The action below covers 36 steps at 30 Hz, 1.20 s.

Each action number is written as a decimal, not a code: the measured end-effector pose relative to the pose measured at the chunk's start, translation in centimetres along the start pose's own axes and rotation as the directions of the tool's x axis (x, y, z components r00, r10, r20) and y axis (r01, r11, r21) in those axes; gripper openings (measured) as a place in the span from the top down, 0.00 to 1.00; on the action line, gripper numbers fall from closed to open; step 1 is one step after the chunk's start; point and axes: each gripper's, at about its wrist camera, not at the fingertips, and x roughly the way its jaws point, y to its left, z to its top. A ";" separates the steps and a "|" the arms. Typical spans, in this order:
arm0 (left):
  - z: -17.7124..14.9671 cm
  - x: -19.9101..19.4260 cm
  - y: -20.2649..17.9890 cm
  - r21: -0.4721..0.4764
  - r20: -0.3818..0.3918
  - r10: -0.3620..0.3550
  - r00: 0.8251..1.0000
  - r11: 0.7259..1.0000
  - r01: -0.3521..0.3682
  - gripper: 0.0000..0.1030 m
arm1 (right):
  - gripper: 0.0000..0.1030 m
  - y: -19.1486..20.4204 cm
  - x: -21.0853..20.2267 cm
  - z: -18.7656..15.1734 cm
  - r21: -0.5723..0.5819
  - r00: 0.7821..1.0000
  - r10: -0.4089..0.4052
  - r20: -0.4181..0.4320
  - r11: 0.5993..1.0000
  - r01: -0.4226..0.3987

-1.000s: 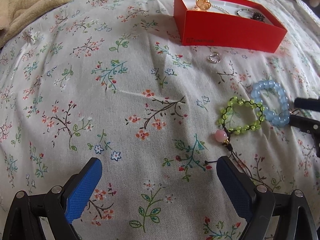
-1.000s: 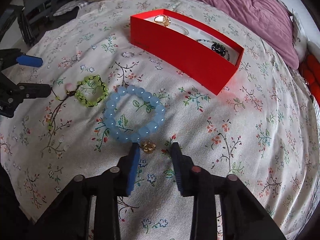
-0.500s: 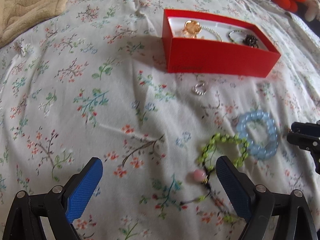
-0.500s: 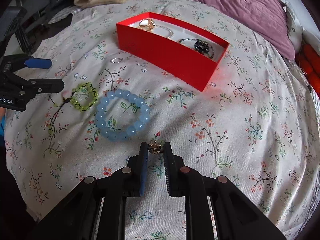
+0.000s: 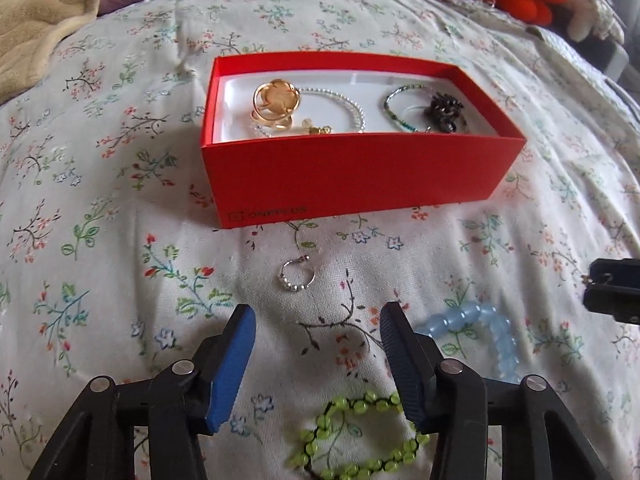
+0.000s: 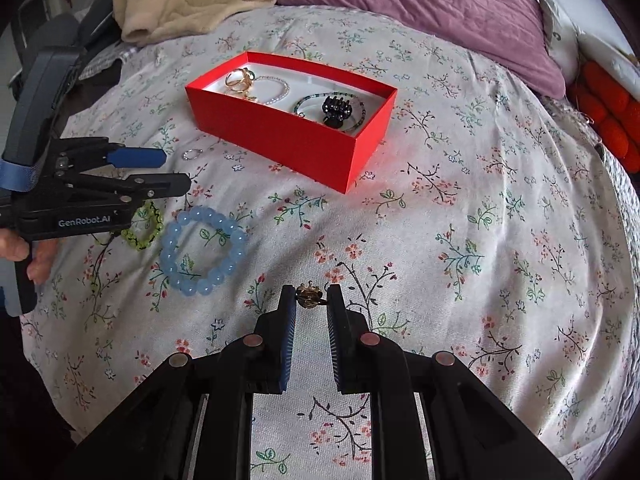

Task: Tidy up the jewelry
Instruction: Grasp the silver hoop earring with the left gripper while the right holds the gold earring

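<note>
The right hand-held gripper [image 6: 311, 300] pinches a small gold charm [image 6: 308, 296] between its tips, above the floral bedspread [image 6: 460, 208]. To its left lie a blue bead bracelet [image 6: 202, 254] and a green one [image 6: 144, 226] (partly hidden by the left hand-held gripper [image 6: 172, 170], whose jaws are closing on nothing). Beyond sits the red box [image 6: 280, 136] with jewelry inside.

— What is hiding?
— The green bracelet [image 5: 360, 436] is running off the bottom edge, and the blue bracelet [image 5: 484, 336] is hiding partly behind a finger.
— And the small gold piece [image 6: 308, 296]?
— Too tiny to tell.
</note>
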 end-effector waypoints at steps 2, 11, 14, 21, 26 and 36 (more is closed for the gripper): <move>0.1 0.6 0.0 -0.001 -0.005 0.014 1.000 1.000 -0.014 0.52 | 0.84 -0.2 -0.1 0.0 0.004 1.000 0.001 0.000 1.000 -0.001; 0.5 1.6 0.1 0.011 0.010 0.042 0.999 0.999 -0.042 0.65 | 0.84 -1.2 -0.6 0.2 0.032 1.000 0.005 0.012 0.999 -0.005; 0.5 1.8 0.1 0.010 0.016 0.046 0.999 0.999 -0.046 0.73 | 0.84 -1.5 -0.8 0.2 0.039 1.000 0.002 0.015 0.999 -0.003; 0.4 1.8 -0.2 0.027 0.019 0.066 0.998 0.997 -0.066 0.89 | 0.84 -1.7 -0.6 0.1 0.046 1.000 -0.007 0.008 0.999 0.006; 0.3 1.5 -0.2 0.027 0.018 0.070 0.997 0.997 -0.070 0.89 | 0.84 -1.7 -0.4 0.3 0.048 1.000 -0.013 0.007 0.999 0.012; 0.5 -0.2 0.5 -0.009 0.014 0.070 0.997 0.998 -0.070 0.99 | 0.84 -1.8 -0.4 1.1 0.062 1.000 -0.020 0.015 0.998 0.019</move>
